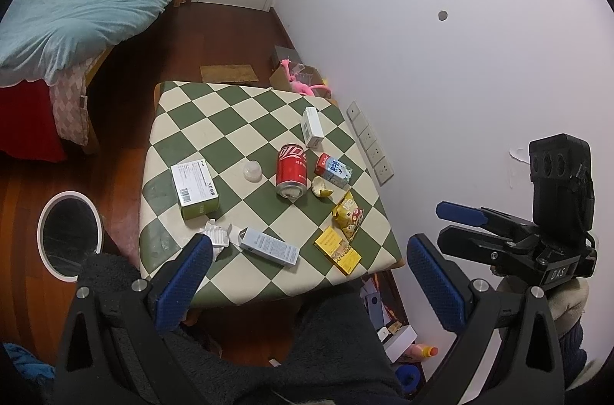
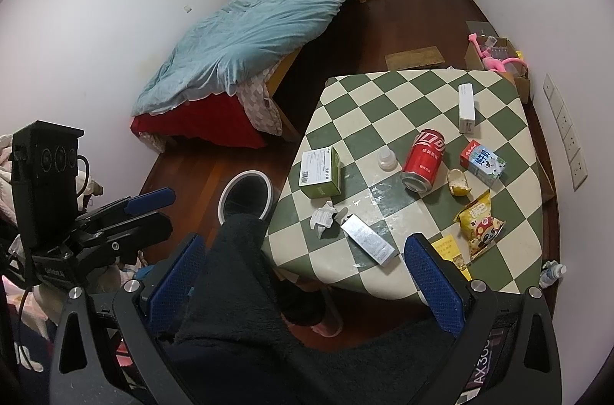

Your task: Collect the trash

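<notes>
Both grippers are held above the near edge of a small table point(image 1: 184, 132) covered in a green and cream chequered cloth. The left gripper point(image 1: 311, 274) is seen with its blue-padded fingers point(image 1: 184, 282) spread wide and nothing between them; the right gripper point(image 2: 303, 274) is likewise released, its fingers point(image 2: 433, 286) wide apart and empty. Each gripper is also caught from the side in the other's view.

The trash is scattered over the tabletop. A red cola can point(image 1: 291, 171) is lying on its side near the middle, with a small clear plastic cap point(image 1: 252, 171) just to its left. A piece of yellow fruit peel point(image 1: 321, 187) is lying beside the can, and a small milk carton point(image 1: 333, 169) is set just behind the peel. A yellow snack wrapper point(image 1: 347, 213) and a flat yellow packet point(image 1: 337, 249) are found toward the right front corner. A green box with a barcode label point(image 1: 195, 188) is placed at the left, a crumpled white tissue point(image 1: 217, 232) is lying in front of it, and a long silver-grey carton point(image 1: 268, 246) is lying next to the tissue. A white box point(image 1: 311, 127) is set at the far side.

A round white-rimmed bin point(image 1: 71, 234) is standing on the wooden floor left of the table. A bed with a light blue duvet point(image 1: 88, 2) is seen beyond.
</notes>
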`<state>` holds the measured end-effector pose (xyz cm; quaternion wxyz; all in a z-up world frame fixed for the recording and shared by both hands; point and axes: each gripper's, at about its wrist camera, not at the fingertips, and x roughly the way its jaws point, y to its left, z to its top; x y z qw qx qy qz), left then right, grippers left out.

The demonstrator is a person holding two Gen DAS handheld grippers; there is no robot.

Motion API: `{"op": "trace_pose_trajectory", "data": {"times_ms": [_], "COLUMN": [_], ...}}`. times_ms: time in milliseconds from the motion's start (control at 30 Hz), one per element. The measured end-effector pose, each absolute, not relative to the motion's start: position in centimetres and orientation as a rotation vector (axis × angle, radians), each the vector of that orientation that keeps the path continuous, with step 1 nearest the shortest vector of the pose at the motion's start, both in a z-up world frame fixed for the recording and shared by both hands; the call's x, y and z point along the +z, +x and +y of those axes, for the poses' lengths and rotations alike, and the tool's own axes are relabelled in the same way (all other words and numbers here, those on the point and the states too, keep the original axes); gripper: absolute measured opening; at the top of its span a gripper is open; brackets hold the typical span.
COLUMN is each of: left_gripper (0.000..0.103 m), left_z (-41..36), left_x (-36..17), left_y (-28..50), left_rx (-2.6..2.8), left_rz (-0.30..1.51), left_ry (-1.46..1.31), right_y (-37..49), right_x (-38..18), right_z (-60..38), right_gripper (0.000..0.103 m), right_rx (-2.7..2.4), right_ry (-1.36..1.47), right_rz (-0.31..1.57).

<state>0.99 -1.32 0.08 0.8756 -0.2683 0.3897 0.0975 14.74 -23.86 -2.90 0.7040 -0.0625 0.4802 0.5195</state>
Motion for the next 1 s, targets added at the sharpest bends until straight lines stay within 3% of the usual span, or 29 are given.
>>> {"op": "trace_pose_trajectory", "data": {"times_ms": [1000], "left_gripper": [0.103], "left_z": [-0.77], "left_x": [0.89], "left_y": [0.84], "left_rx": [0.205], "left_rz": [0.801], "left_ry": [-0.557], "right_y": [14.32], "right_x": [-2.70], "right_z": [-23.56], "right_gripper": [0.103], "right_rx": [1.167], "right_ry": [-0.140], "right_rz": [1.069]}}
